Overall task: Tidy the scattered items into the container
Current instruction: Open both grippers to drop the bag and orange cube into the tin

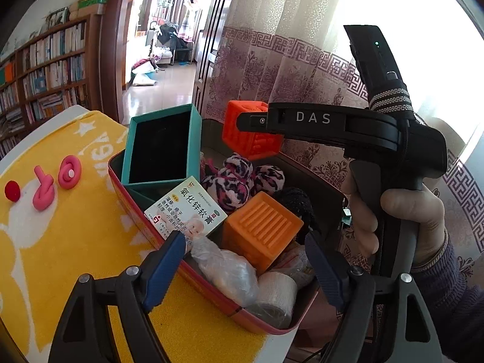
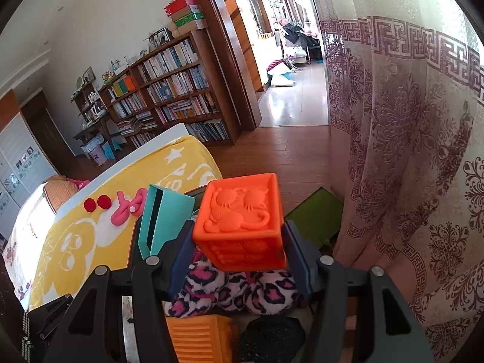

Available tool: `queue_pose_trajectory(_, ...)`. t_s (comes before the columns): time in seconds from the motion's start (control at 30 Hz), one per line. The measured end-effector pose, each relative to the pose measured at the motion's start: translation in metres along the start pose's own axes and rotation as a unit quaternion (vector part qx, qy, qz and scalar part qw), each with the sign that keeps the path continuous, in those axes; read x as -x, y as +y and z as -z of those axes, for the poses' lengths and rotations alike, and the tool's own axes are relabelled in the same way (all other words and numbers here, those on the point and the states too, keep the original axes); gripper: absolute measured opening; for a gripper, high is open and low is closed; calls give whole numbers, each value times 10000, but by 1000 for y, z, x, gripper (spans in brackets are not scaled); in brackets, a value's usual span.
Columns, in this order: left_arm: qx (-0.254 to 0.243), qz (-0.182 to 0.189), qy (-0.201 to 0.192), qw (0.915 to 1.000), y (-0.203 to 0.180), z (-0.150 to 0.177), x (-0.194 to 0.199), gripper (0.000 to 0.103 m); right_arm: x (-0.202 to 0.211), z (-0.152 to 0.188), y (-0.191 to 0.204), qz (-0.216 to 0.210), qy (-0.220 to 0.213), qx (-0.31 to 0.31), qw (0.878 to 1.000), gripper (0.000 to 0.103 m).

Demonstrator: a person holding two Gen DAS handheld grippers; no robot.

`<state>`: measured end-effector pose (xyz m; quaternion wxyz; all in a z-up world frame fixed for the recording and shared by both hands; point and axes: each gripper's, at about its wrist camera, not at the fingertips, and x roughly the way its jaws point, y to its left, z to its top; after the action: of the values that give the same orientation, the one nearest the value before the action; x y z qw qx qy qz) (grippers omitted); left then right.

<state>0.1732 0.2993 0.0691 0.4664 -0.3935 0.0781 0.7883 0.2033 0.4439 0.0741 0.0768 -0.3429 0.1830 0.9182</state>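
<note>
The right hand-held gripper (image 2: 239, 260) clamps a bright orange embossed rubber cube (image 2: 242, 224) above the red-rimmed container (image 1: 136, 211). The left hand-held gripper (image 1: 245, 260) hangs released, empty, over a clear plastic bag (image 1: 224, 269).

A: What surrounds the work area?

B: A tall wooden bookcase (image 2: 169, 90) packed with books stands against the wall, with coloured boxes (image 2: 184, 15) stacked on top.

A: Anything nearer?

B: A pale curtain (image 2: 408, 151) with a purple pattern hangs at the right. Between them, an open doorway (image 2: 290, 60) leads to a bright room with a glossy floor.
</note>
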Motion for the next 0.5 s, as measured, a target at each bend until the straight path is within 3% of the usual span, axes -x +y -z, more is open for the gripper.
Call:
queue_pose_trajectory(0.23,46,-14,12,10000,2,2,2,83,7,1,0,-62,-96,-19,9999,63)
queue_pose_trajectory(0.5,2,-8,-22,10000,-4,3,3,83,7,6,16,138,-142,525,9984,60)
